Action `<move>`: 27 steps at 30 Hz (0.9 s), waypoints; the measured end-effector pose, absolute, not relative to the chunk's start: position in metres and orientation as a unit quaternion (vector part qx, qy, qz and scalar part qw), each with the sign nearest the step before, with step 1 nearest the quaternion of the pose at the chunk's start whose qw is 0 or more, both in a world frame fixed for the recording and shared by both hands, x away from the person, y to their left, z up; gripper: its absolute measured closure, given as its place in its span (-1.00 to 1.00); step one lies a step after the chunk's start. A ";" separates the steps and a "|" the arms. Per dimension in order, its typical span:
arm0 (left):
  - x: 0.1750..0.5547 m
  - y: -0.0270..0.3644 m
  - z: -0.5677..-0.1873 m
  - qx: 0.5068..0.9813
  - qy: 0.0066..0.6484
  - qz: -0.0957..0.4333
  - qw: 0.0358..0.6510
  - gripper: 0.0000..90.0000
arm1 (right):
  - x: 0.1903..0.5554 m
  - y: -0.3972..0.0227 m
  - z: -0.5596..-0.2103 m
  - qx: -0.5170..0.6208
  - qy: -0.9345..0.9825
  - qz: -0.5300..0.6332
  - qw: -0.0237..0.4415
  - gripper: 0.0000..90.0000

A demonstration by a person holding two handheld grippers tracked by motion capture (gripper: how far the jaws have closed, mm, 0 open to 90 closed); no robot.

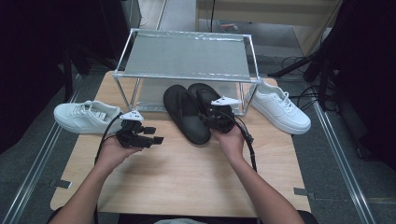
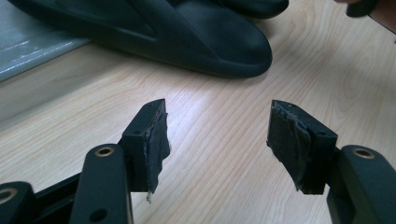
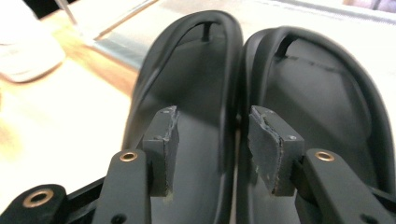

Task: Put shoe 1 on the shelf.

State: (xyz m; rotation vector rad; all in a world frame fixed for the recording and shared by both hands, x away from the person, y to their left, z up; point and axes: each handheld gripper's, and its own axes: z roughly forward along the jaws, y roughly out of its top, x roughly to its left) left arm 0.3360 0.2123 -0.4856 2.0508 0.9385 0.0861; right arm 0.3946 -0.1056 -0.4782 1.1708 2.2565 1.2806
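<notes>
Hovering right gripper (image 3: 212, 140) over sandals' (image 1: 187, 112) adjoining edges | fingers parted, empty | left gripper (image 2: 217, 140) wide, empty

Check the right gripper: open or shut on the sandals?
Open. The right gripper has both pads apart above the black sandals, pressing on neither.

You had nothing readable here: no text, brand, label or number showed on any shoe, gripper or surface.

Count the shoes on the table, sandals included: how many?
4. A white sneaker lies at the table's left edge, another white sneaker at its right edge, and two black sandals lie side by side mid-table, toes under the metal rack.
</notes>
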 end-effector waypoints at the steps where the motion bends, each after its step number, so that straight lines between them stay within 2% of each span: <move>1: 0.337 0.212 -0.486 0.820 0.373 0.037 0.432 -0.14 | 0.393 -0.108 -0.479 0.406 0.784 0.446 0.146 0.19; 6: 0.342 0.208 -0.485 0.822 0.371 0.035 0.430 -0.13 | 0.378 -0.123 -0.481 0.399 0.785 0.454 0.135 0.18; 12: 0.353 0.203 -0.481 0.827 0.365 0.029 0.426 -0.08 | 0.362 -0.140 -0.487 0.403 0.781 0.466 0.101 0.17; 17: 0.366 0.202 -0.478 0.828 0.367 0.030 0.423 0.00 | 0.345 -0.149 -0.491 0.389 0.789 0.463 0.103 0.16; 19: 0.371 0.202 -0.474 0.830 0.368 0.032 0.418 0.08 | 0.341 -0.151 -0.492 0.384 0.790 0.466 0.103 0.17; 23: 0.382 0.200 -0.463 0.827 0.362 0.007 0.430 0.47 | 0.338 -0.153 -0.494 0.375 0.784 0.484 0.105 0.17; 27: 0.391 0.195 -0.452 0.827 0.358 0.013 0.433 0.67 | 0.337 -0.153 -0.496 0.373 0.787 0.480 0.103 0.18</move>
